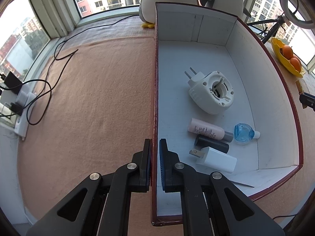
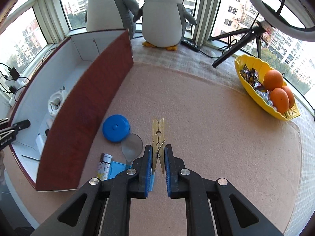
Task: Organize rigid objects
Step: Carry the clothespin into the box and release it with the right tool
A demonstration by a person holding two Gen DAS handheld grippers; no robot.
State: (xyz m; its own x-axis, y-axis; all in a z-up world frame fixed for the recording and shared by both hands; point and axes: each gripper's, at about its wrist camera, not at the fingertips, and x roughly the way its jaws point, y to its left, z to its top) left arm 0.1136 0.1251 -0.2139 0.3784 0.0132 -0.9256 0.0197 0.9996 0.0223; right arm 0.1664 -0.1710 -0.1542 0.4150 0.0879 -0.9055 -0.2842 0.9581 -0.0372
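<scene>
A red box with a white inside [image 1: 196, 29] lies open on the pink cloth. Its left wall runs between the pads of my left gripper [image 1: 155, 147], which is shut on that wall. Inside the box lie a white plug-in device [image 1: 211, 92], a pink bottle [image 1: 206, 130], a small blue bottle [image 1: 244, 132], a black tube [image 1: 212, 144] and a white charger [image 1: 216, 159]. My right gripper [image 2: 158, 153] is shut on a wooden clothespin [image 2: 158, 135], held above the cloth to the right of the box [image 2: 88, 102].
Beside the box's outer wall lie a blue round disc [image 2: 116, 127], a clear lens [image 2: 132, 145], a small patterned bottle [image 2: 103, 167] and a blue card [image 2: 118, 169]. A yellow dish with oranges [image 2: 256, 66] sits right. Plush penguins [image 2: 163, 15], a tripod [image 2: 236, 45] and a power strip [image 1: 23, 106] line the window.
</scene>
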